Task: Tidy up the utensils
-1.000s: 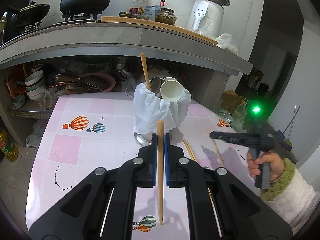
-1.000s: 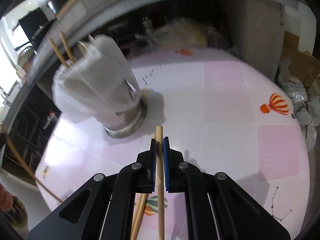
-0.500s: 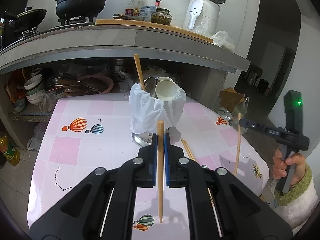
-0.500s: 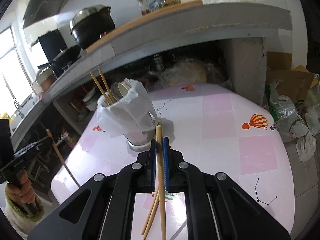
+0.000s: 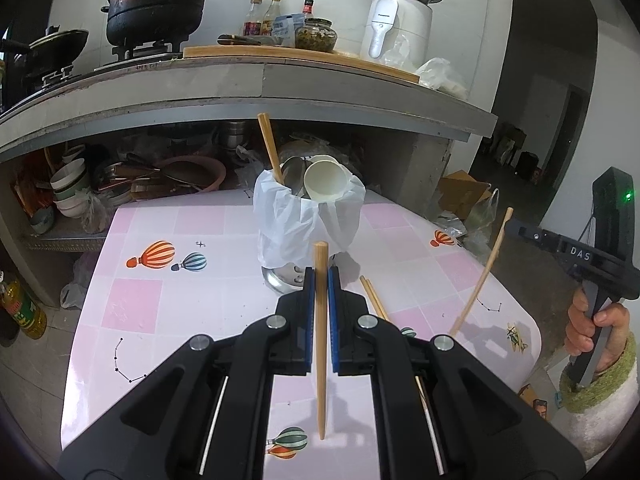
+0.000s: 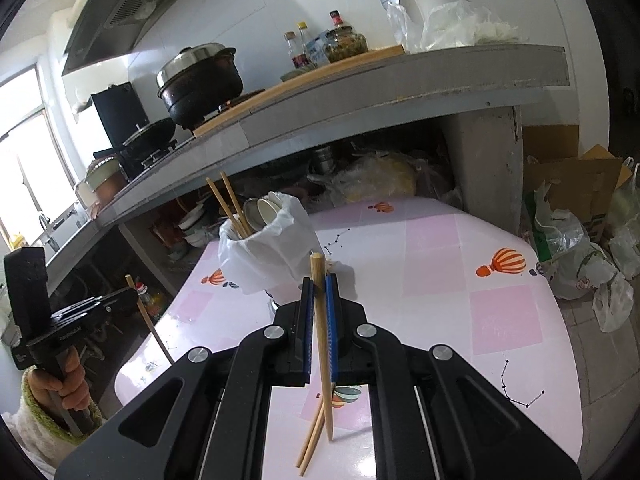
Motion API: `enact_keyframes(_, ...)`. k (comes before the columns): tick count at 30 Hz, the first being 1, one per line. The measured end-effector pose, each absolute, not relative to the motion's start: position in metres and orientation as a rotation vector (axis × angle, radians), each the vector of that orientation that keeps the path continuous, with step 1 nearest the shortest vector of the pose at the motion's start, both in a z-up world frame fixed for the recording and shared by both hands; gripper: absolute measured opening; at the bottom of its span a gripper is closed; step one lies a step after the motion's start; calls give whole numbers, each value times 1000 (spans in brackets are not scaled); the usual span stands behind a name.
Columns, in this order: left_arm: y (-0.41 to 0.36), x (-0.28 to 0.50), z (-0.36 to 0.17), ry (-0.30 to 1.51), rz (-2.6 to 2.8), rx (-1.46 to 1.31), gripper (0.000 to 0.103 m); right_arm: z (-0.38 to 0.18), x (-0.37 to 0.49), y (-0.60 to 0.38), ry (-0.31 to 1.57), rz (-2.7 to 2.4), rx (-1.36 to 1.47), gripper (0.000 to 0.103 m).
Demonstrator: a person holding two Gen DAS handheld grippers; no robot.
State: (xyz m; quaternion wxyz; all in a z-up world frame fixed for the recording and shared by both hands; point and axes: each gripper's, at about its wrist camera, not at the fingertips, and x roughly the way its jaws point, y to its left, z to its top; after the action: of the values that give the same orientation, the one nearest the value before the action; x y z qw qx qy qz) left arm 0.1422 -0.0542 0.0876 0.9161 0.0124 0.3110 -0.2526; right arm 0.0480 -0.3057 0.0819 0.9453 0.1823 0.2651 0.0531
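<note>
Left wrist view: a chopstick stands upright, clamped between the blue pads of the left gripper, its thin tip hanging above the near edge of the pink table. Out past the table's right edge, the right gripper is closed on a second chopstick, which slants down toward the table's right side. Two more chopsticks lie flat on the table just right of the left gripper. Toward the far edge stands a metal utensil holder lined with a white plastic bag, holding chopsticks, a spoon and a white cup. In the right wrist view, the right gripper pinches its chopstick tightly, and a hand in a green cuff holds the left gripper's handle at the table's left edge.
</note>
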Motion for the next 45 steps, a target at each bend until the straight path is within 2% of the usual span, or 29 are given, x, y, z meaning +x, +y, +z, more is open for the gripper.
enact_keyframes(28, -56, 141, 89, 639, -520, 25, 6, 91, 45, -300, 519, 139, 368, 4)
enact_keyframes(36, -56, 144, 89, 641, -519, 18, 6, 73, 37, -351, 567, 45, 513, 6)
enact_keyframes(38, -56, 144, 89, 641, -519, 17, 6, 61, 35, -371, 595, 4, 559, 14)
enact_keyframes(39, -56, 145, 88, 641, -519, 15, 6, 51, 35, -383, 626, -26, 589, 24)
enact_keyframes(40, -55, 146, 88, 641, -520, 11, 6, 43, 36, -390, 647, -48, 613, 30)
enact_keyframes(43, -52, 151, 86, 643, -519, -5, 6, 9, 49, -411, 745, -123, 657, 42)
enact_keyframes(45, -50, 154, 85, 646, -519, -14, 6, -14, 61, -419, 809, -180, 661, 43)
